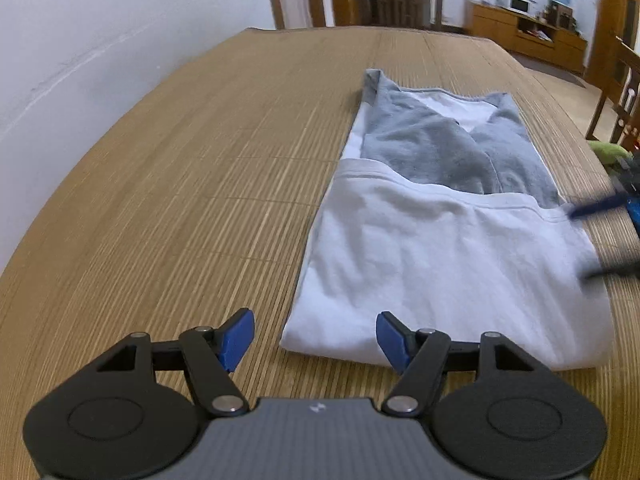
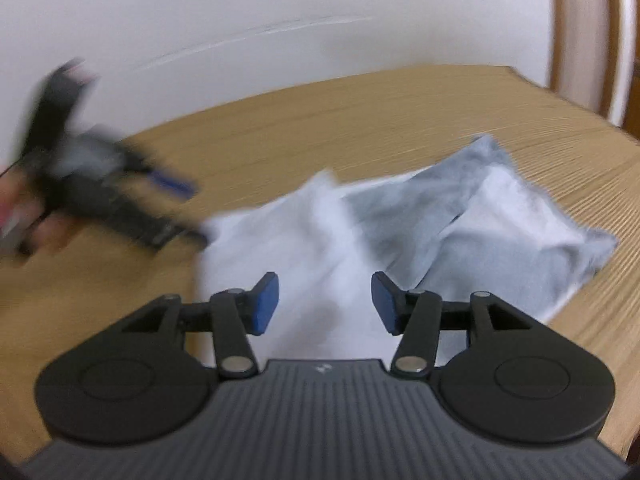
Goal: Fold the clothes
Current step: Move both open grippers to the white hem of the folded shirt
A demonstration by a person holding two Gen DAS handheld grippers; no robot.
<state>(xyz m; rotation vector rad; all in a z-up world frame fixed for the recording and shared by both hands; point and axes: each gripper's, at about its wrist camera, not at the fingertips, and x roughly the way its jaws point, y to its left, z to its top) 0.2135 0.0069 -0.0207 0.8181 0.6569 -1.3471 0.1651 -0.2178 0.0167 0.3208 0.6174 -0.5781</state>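
Observation:
A white and grey shirt [image 1: 440,240] lies folded into a long strip on the bamboo-covered table [image 1: 180,180], its white lower part turned up over the grey sleeves. My left gripper [image 1: 316,332] hovers open at the shirt's near left corner, nothing between its blue pads. In the right wrist view the shirt [image 2: 332,232] is blurred; my right gripper [image 2: 325,300] stands open just above the white cloth, its pads not pressing on it. The right gripper [image 1: 596,240] also shows blurred at the shirt's right edge, and the left gripper [image 2: 184,210] blurred at the left.
A white wall runs along the table's left side. A wooden chair [image 1: 394,0] stands at the far end and another chair [image 1: 616,100] at the right. A green object [image 1: 608,150] lies near the right edge. A sideboard [image 1: 524,28] stands far behind.

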